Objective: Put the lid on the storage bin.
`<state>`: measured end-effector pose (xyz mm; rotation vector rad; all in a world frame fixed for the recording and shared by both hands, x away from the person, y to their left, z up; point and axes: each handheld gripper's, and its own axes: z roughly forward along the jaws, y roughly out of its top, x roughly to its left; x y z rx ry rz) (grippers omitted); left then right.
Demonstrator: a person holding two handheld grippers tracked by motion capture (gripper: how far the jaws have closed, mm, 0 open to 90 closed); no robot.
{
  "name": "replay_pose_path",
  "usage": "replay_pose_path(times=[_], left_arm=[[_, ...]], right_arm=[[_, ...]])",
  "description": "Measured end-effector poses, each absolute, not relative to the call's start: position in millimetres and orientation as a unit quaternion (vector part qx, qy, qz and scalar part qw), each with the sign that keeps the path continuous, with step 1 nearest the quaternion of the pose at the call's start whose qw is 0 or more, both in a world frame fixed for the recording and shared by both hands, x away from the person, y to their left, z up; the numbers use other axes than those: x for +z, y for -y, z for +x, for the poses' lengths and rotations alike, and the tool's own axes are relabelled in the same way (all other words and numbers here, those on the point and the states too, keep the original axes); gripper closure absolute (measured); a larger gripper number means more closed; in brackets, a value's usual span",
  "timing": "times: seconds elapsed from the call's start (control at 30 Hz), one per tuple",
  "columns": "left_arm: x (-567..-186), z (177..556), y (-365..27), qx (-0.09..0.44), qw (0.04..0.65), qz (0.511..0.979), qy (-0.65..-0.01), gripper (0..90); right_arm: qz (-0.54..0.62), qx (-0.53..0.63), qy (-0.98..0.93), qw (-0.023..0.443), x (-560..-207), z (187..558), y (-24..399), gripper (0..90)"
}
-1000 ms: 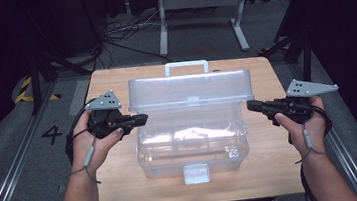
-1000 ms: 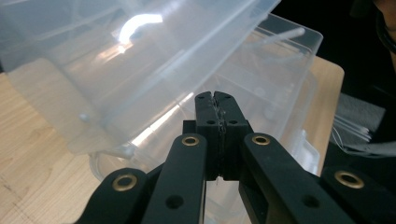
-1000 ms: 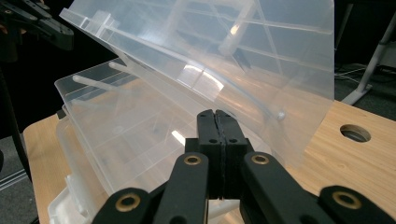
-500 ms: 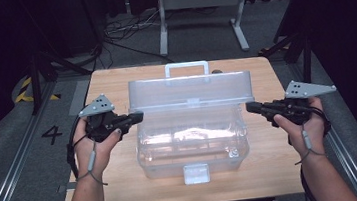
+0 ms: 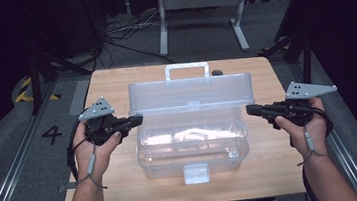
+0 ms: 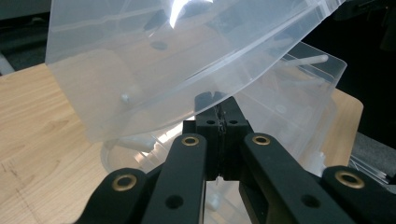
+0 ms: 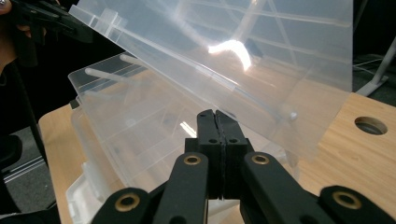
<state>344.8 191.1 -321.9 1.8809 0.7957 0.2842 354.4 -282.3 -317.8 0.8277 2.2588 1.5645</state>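
1. left gripper (image 5: 136, 120): jaws pressed together, holding nothing, tips right at the left end of the raised lid (image 5: 191, 93).
2. right gripper (image 5: 253, 109): jaws closed too, empty, tips at the lid's right end.
3. clear plastic box (image 5: 191, 149) sits mid-table (image 5: 110, 87), lid tipped up at the far side.

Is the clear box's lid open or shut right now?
Open: the lid is raised off the box, tilted up on its back edge, with a gap visible beneath it.
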Motion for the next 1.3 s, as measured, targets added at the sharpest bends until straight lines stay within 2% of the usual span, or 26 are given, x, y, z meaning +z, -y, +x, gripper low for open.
replay_pose_path(times=[0.53,1.3], left_arm=[[-324.2,338.3,-191.9,0.102,0.481,0.803,-0.338,89.4],[-331.4,335.9,-187.7,0.076,0.416,0.837,-0.349,88.8]], right_arm=[[0.297,0.505,-0.805,0.096,-319.2,350.1,280.4,90.0],[0.3,0.428,-0.85,0.072,-323.7,349.9,274.9,90.0]])
